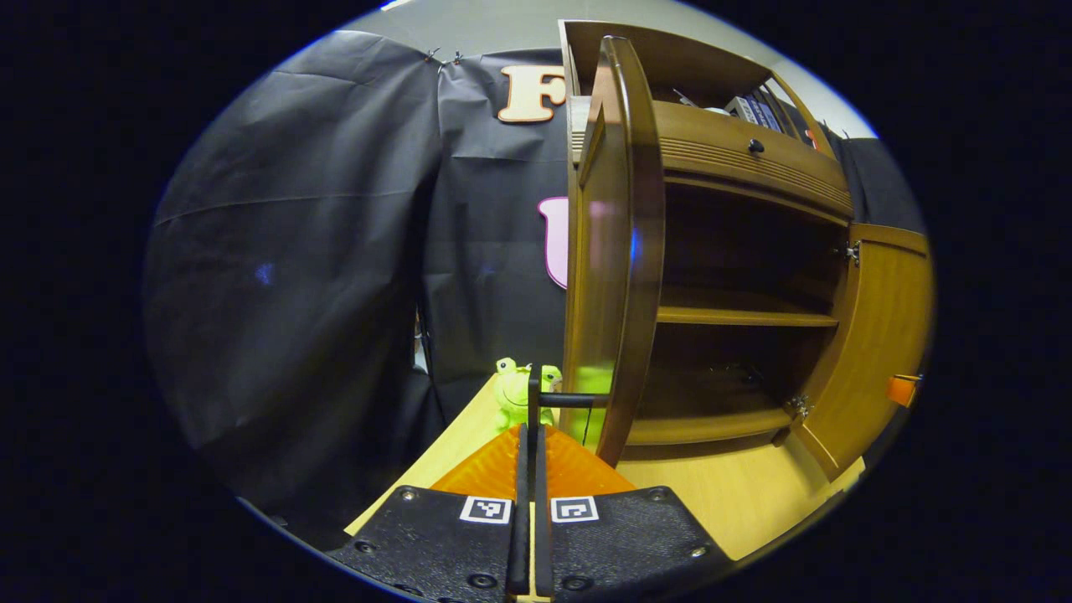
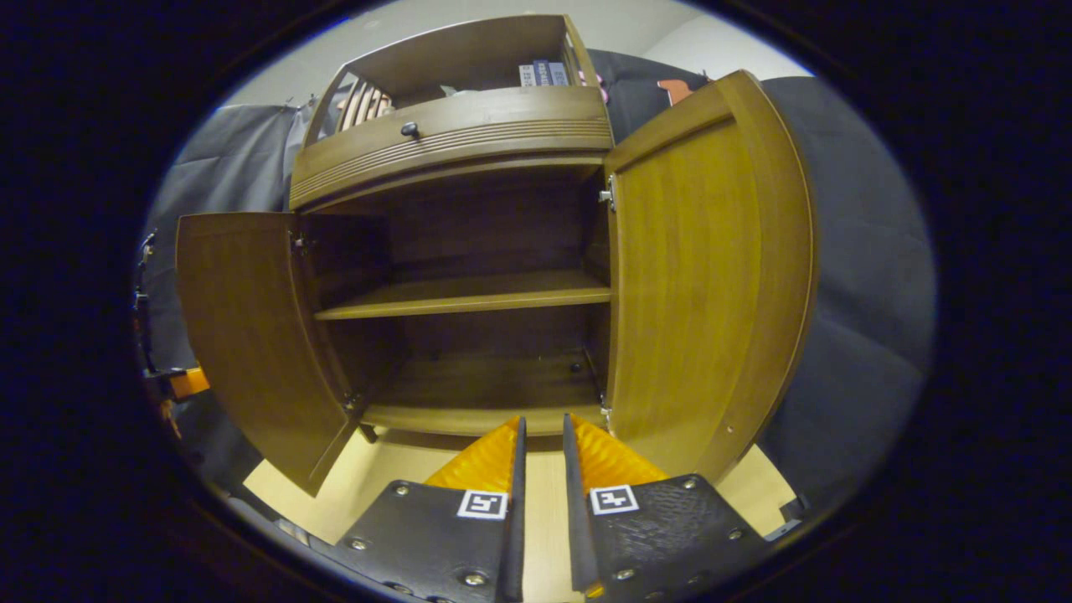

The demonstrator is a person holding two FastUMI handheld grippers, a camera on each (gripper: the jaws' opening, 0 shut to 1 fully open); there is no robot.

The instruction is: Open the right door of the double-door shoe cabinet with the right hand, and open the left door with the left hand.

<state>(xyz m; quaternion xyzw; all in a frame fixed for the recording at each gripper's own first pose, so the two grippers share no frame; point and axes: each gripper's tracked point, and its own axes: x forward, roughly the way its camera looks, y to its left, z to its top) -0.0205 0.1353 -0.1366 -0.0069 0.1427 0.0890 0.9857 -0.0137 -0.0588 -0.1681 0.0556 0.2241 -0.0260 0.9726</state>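
Note:
The wooden shoe cabinet (image 2: 469, 293) stands on a light table with both doors swung out, showing two bare shelves. In the left gripper view the left door (image 1: 624, 251) is seen edge-on, and my left gripper (image 1: 532, 431) is shut on its thin black handle (image 1: 569, 400), low on the door. The right door (image 1: 879, 352) stands open at the far side. In the right gripper view my right gripper (image 2: 540, 431) faces the cabinet's bottom shelf, a little open, with nothing between its fingers. The right door (image 2: 703, 276) is just right of it and the left door (image 2: 251, 335) is farther left.
A green frog toy (image 1: 512, 389) sits on the table (image 1: 737, 502) behind the left door. Above the doors is a drawer with a round knob (image 2: 409, 129), and books (image 2: 540, 74) on the top shelf. Black cloth walls close in both sides.

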